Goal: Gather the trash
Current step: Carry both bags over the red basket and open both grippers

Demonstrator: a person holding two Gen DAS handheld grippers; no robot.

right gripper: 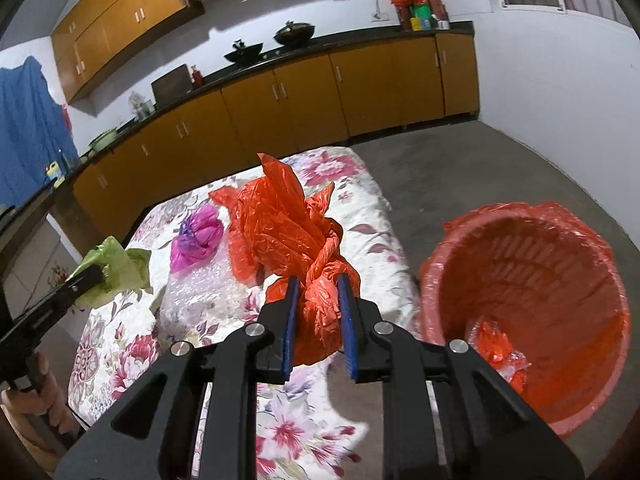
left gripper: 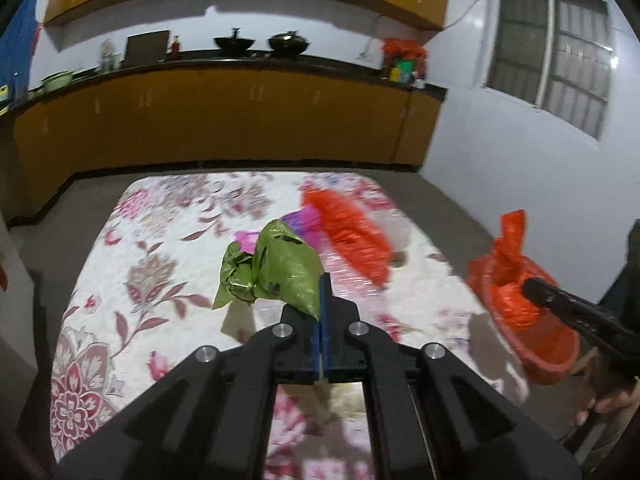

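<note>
Orange knotted bag upright, knot pointing up.

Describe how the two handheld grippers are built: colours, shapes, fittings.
Both the left gripper and the right gripper are matte black angular linkages with round silver pivot bolts and flat blue finger pads. No cables, markings or sleeves are visible.

Orange cabinets under dark counter; two woks on top. Blue cloth hanging at left. Barred window. Floral tablecloth.
</note>
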